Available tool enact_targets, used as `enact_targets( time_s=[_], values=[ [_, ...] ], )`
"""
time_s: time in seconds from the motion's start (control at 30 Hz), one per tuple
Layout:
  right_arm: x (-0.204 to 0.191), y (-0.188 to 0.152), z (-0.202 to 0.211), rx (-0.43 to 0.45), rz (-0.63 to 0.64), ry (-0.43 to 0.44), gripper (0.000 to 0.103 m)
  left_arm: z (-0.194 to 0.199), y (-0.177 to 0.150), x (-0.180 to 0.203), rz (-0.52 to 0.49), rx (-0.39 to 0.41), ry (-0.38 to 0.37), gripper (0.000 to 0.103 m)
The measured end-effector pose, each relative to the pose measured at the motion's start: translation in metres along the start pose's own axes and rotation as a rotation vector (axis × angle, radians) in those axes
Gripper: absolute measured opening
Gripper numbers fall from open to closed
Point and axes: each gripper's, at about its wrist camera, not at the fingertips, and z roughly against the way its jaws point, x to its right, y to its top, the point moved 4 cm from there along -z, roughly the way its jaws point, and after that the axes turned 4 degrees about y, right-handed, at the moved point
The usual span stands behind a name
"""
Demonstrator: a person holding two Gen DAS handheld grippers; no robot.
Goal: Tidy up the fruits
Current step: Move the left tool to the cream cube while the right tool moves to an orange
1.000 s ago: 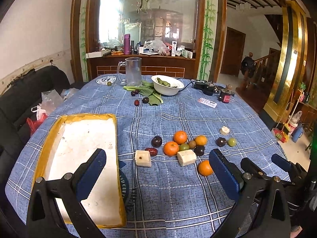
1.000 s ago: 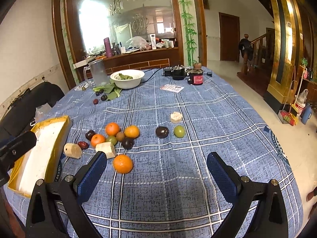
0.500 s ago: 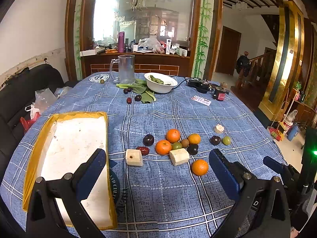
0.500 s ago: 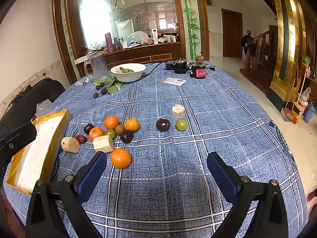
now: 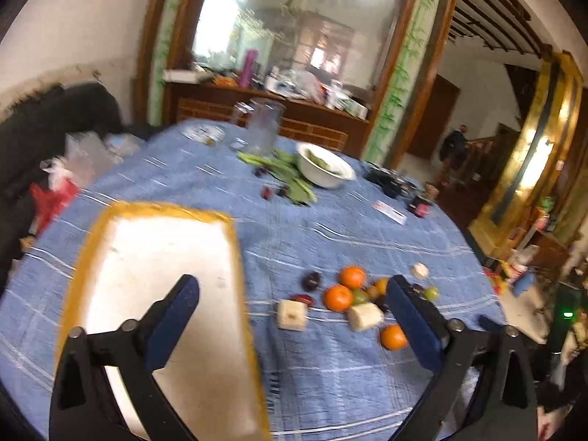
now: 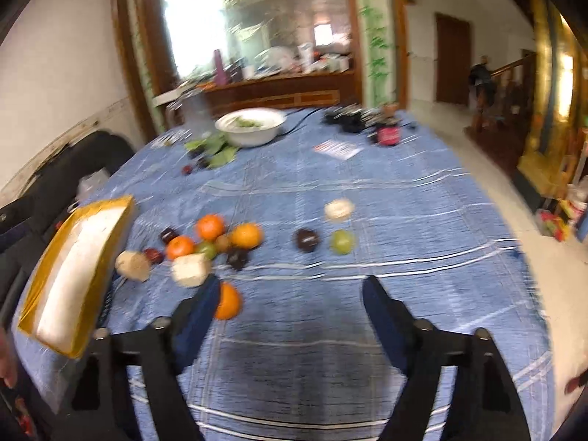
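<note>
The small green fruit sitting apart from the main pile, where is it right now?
In the right wrist view, the small round green fruit lies right of centre on the blue tablecloth, beside a dark plum.

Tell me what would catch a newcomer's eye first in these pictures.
Probably the cluster of oranges and dark plums on the blue checked tablecloth, just ahead of the open right tongs. Left of it lies the yellow-rimmed tray, its white inside bare, under the open left tongs.
</note>
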Motion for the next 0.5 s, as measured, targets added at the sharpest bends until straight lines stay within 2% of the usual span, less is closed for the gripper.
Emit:
enact_targets(
  time_s=[0.07, 0.1, 0.2, 0.37, 0.43, 0.5],
  values=[
    [-0.010, -0.001, -0.013, -0.032, 0.012, 0.036, 0.077, -0.012, -0.003, 0.013, -0.040, -0.027, -0.031, 0.073],
    [-0.013, -0.001, -0.018, -0.041, 0.018, 0.042, 0.077, -0.019, -0.005, 0.019, -0.066, -0.040, -0.027, 0.070],
    [-0.021, -0.004, -0.032, -0.070, 0.029, 0.063, 0.077, -0.049, -0.015, 0.039, -0.142, -0.093, -0.013, 0.068],
    [-0.025, -0.007, -0.049, -0.104, 0.038, 0.070, 0.077, -0.089, -0.029, 0.042, -0.186, -0.149, 0.045, 0.068],
    [-0.025, -0.008, -0.053, -0.113, 0.036, 0.075, 0.077, -0.103, -0.033, 0.039, -0.184, -0.177, 0.042, 0.067],
    [-0.025, -0.009, -0.056, -0.120, 0.035, 0.079, 0.077, -0.113, -0.037, 0.033, -0.170, -0.210, 0.043, 0.057]
  ],
)
